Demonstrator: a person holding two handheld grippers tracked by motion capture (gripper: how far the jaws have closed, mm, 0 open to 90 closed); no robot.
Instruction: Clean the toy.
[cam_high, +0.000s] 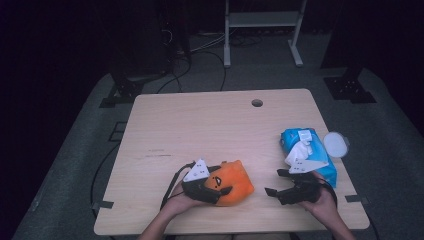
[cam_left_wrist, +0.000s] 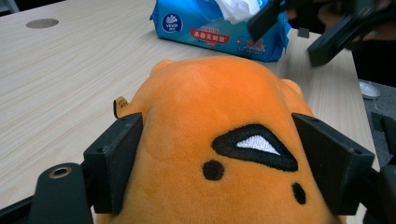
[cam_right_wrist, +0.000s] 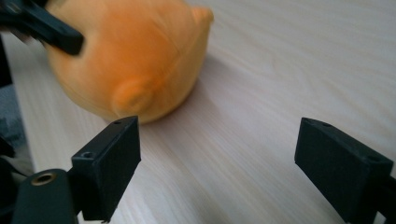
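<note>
I see the far half of the pale wooden worktop (cam_high: 200, 120) bare and passable; the soft orange plush toy (cam_high: 232, 182) blocks near centre, the blue wet-wipe pack (cam_high: 310, 150) the right.

The plush toy (cam_left_wrist: 224, 140) is bright orange all over, with black stitched marks: a black triangle shape with a white centre and a couple of black dots. At about 1 o'clock from it in the high view sits the wipes pack (cam_high: 312, 155), sky blue with a red label strip, white logo and white tissue poking out. The surface (cam_high: 210, 130) is pale wood grain. Both tongs, left (cam_high: 220, 192) and right (cam_high: 274, 182), are matte black with grey-white plates.
</note>
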